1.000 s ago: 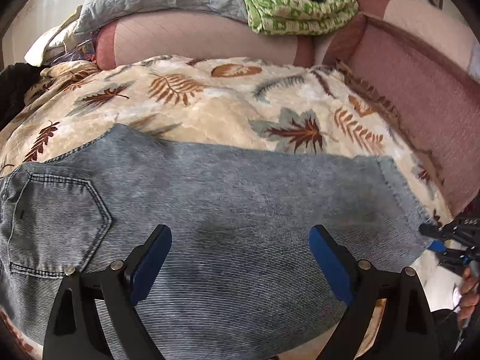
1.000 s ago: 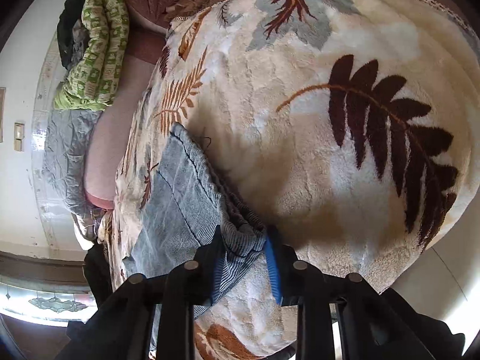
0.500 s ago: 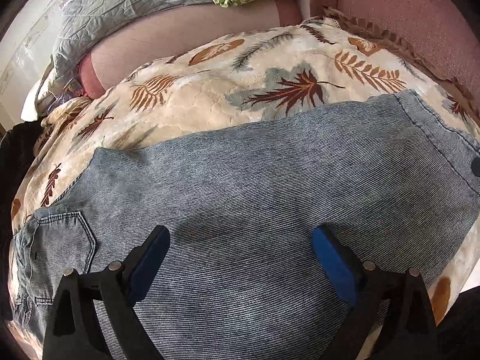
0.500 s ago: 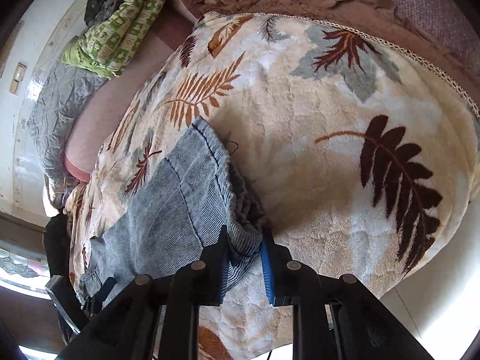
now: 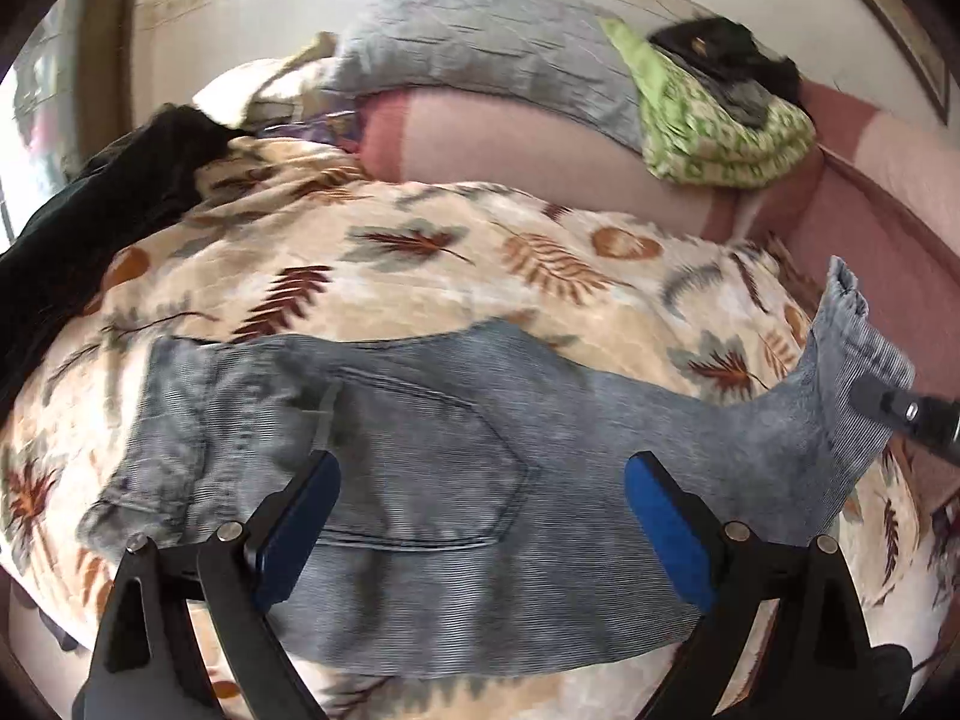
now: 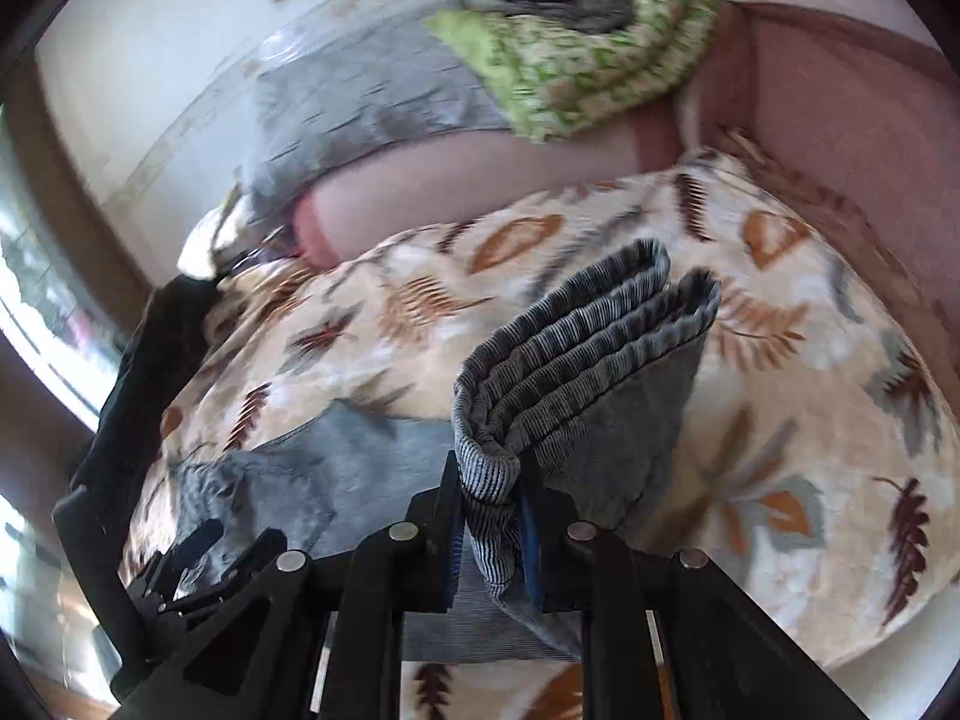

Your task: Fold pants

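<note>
The grey-blue pants are lying across a leaf-print blanket that is covering a sofa, with the waistband end toward the left of the left wrist view and a stitched back pocket facing up. The leg end is rising off the blanket at the right, lifted clear of the rest of the fabric. In the right wrist view the hem is standing up as stacked layers, its ribbed edges bunching together above the blanket.

The right tongs are pinching that hem, their blue pads pressing narrowly on both sides of the denim. The left tongs are hovering over the seat of the pants with the fingers spread wide, nothing between them; the blue pads are showing on the inner faces. Whether the fingertips are touching the cloth cannot be told.

Beyond the blanket, a pink sofa backrest is running along the far edge. On top of it a grey quilted cover is lying beside a folded green patterned cloth, with a dark item resting on the green one. A dark garment is draping over the blanket's left edge.
</note>
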Tool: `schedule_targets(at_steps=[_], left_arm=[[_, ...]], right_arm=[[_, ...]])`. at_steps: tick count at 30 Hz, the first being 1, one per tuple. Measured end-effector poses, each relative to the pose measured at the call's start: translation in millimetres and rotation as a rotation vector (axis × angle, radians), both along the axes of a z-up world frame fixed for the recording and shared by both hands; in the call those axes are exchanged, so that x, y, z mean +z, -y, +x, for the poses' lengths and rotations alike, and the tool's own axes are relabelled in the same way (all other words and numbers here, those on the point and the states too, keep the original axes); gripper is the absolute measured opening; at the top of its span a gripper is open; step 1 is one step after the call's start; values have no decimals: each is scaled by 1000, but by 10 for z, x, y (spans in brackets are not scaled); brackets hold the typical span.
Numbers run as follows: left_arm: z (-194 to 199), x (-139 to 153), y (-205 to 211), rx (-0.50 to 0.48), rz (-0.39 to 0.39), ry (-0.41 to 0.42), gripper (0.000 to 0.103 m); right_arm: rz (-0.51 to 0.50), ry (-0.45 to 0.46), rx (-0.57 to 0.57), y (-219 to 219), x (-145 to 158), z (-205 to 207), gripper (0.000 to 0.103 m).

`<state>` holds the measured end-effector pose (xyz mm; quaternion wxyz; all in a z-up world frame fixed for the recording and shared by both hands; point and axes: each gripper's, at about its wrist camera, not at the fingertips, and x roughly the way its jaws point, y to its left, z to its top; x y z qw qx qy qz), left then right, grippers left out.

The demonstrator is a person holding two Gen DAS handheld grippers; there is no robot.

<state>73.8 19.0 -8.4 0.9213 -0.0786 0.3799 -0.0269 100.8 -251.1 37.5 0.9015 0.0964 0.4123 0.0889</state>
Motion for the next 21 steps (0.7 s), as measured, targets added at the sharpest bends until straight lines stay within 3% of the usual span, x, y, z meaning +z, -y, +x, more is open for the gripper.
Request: schedule_targets(at_steps=[2,4,6,7,8,11,15,17,19,20,21], left_arm=[[-87,21,-352,79,-11,10,96],[-152,-5,-597,130,-10,1,96],[-174,-48,-728,142,-4,-28,96],[-197,-57,-754,138,-2,-34,96],[-217,-56,-762,135,3,-31,96],[-191,3,-634,103,-2,-16,96],[-76,75,-124,-31,-29,-2,96],[8,15,175,-96,-30,-15,96],[159,-241,449,-152,-13,-116,96],[249,-465,584,-173,41,-205,96],[324,-731,697,-185,118,-310,96]], right_arm=[[-29,-23,93,-574,-254,50,17],[-17,-124,179,-1013,-719,152,18],[24,-273,241,-1246,-1225,234,22],[37,-250,224,-1244,-1276,194,23],[63,-214,225,-1195,-1218,143,27],[231,-238,248,-890,-1023,64,54],[341,-142,104,-193,-782,-124,67],[444,-217,19,181,-1038,-124,70],[531,-397,-47,444,-1509,-81,66],[608,-384,-59,590,-1560,-107,56],[666,-403,-60,674,-1555,-112,56]])
